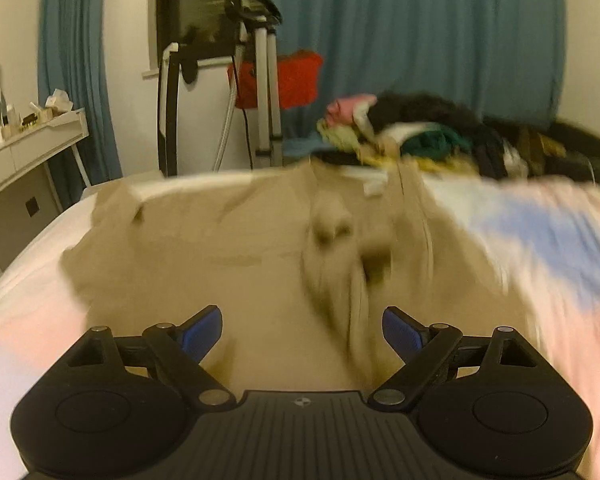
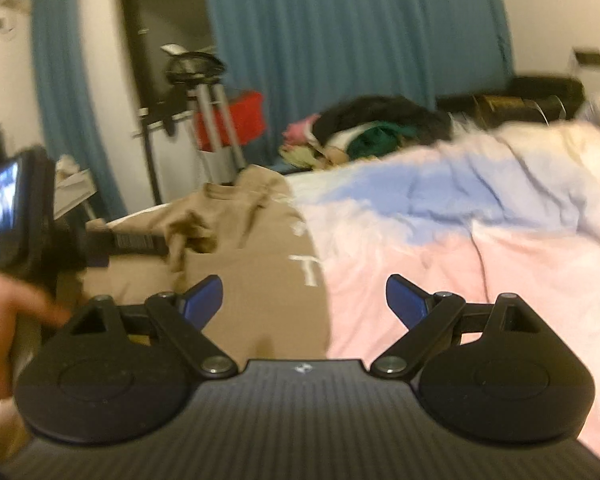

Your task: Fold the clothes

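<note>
A tan garment point(image 1: 220, 248) lies spread on the bed, with a bunched ridge point(image 1: 340, 264) down its middle; the view is blurred by motion. My left gripper point(image 1: 302, 330) is open and empty just above the tan cloth near its ridge. In the right wrist view the same tan garment point(image 2: 260, 264) shows white lettering near its right edge. My right gripper point(image 2: 304, 298) is open and empty over that edge and the bedding. The left hand-held gripper point(image 2: 28, 216) shows at the left, its fingers reaching over the tan cloth.
A pink and blue duvet point(image 2: 460, 240) covers the bed. A pile of mixed clothes point(image 1: 412, 136) lies at the far side. A tripod point(image 1: 260, 92) and red fabric point(image 1: 300, 76) stand by teal curtains. A white desk point(image 1: 28, 148) is at the left.
</note>
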Demonstrator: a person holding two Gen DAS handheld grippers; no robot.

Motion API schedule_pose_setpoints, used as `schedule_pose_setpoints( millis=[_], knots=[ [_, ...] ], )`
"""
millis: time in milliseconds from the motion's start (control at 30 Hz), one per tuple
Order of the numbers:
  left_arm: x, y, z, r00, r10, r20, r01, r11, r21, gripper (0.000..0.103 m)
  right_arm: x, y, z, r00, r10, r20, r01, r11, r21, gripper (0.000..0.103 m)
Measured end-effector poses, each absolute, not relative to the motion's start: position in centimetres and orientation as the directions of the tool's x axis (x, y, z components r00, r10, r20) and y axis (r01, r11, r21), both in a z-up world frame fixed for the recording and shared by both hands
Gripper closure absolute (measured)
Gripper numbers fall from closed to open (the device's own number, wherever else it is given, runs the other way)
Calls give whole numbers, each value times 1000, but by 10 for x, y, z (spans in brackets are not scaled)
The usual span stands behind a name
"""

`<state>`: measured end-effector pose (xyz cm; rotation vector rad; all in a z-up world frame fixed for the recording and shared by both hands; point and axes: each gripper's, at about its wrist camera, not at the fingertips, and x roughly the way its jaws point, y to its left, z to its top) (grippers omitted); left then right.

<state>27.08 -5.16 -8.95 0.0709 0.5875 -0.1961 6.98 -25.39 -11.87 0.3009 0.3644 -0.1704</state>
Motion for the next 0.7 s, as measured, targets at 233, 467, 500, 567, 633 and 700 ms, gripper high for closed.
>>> schedule_pose_setpoints(
  millis=[233, 467, 500, 567, 633, 700],
  knots=[
    [337, -110, -106, 799, -101, -592, 309, 915, 260, 14, 97, -280, -146, 900, -125, -418, 284, 896, 343, 13],
    [372, -89, -120, 832, 91, -547, 167, 899, 405, 12, 107, -283, -156, 889, -122, -441, 297, 886, 355, 13],
    [377, -79, -118, 835, 122, -536, 129, 905, 406, 12, 108, -283, -156, 889, -122, -442, 299, 886, 355, 13],
    [384, -59, -113, 839, 212, -501, 32, 900, 434, 12, 108, -283, -156, 888, -123, -443, 299, 886, 354, 13],
    [384, -39, -107, 823, 260, -506, -29, 907, 419, 12, 107, -282, -155, 889, -121, -442, 296, 888, 351, 13],
    [379, -20, -101, 804, 260, -535, -59, 930, 363, 12, 105, -281, -152, 893, -121, -433, 290, 891, 349, 13]
  ],
)
